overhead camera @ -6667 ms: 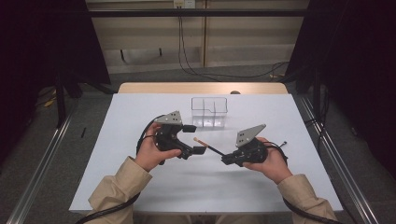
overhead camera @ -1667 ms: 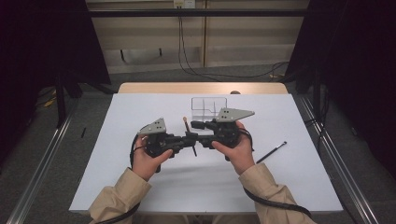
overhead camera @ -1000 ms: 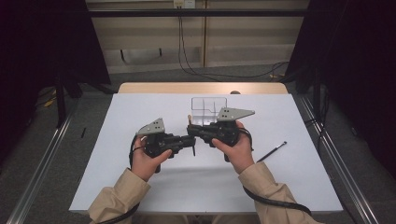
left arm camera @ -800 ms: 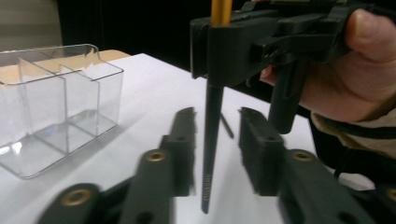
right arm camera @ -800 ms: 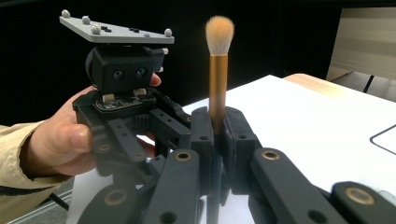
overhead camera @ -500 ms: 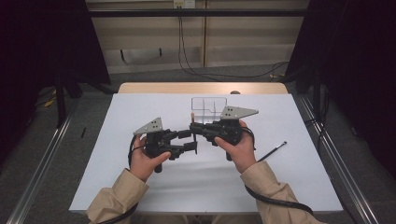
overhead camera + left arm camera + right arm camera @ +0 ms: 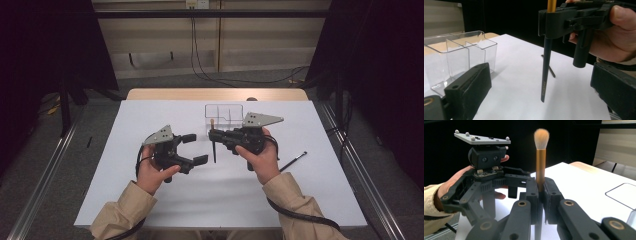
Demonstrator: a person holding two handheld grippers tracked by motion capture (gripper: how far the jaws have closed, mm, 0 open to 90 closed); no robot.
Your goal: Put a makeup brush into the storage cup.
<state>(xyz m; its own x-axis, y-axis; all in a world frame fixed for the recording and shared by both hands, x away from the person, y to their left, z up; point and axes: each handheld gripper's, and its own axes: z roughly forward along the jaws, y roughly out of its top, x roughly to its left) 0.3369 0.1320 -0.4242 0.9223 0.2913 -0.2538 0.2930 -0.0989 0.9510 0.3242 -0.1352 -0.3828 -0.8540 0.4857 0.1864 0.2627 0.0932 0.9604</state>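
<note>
The left gripper (image 7: 194, 149) is sitting left of centre with its jaws spread apart, gripping nothing. Just to its right, the right gripper (image 7: 214, 135) is clamping a makeup brush (image 7: 213, 145) upright, bristles up and handle tip hanging just above the white table (image 7: 120, 170). Beyond them a clear organizer (image 7: 223, 116) is standing. A second brush (image 7: 293, 161) is lying far right.
</note>
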